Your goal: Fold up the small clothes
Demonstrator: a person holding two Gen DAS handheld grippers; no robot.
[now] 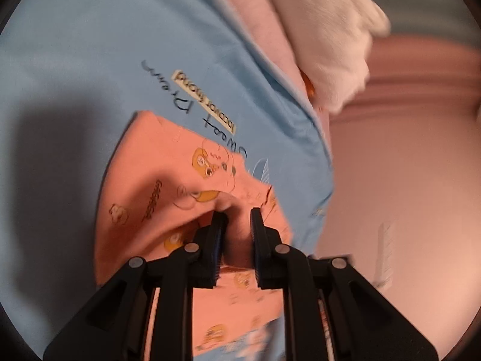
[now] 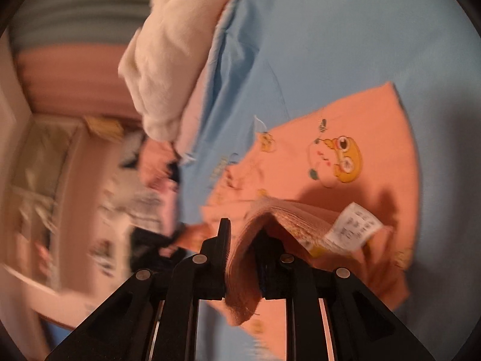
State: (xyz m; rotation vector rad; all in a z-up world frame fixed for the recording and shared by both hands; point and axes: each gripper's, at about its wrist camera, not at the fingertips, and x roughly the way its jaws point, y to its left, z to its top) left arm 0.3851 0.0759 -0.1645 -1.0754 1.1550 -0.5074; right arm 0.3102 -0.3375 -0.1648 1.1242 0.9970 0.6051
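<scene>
The left gripper (image 1: 237, 216) pinches a bunched fold of the orange cartoon-print garment (image 1: 168, 174), and the right gripper (image 2: 240, 228) clamps its ribbed hem beside the care label (image 2: 354, 228), probably to carry one edge over. The garment lies on the blue sheet (image 1: 90, 45); a cream cloth (image 2: 168, 69) lies beyond.

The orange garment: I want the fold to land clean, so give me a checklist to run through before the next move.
1. Left gripper has fabric of the orange garment between its fingers: ok.
2. Right gripper pinches the ribbed hem: ok.
3. Care label tucked inside: not ok, it sticks out.
4. Garment over the blue sheet, not the edge: ok.
5. White plush away from the garment: ok.
6. Edges aligned: cannot tell, blurred.
</scene>
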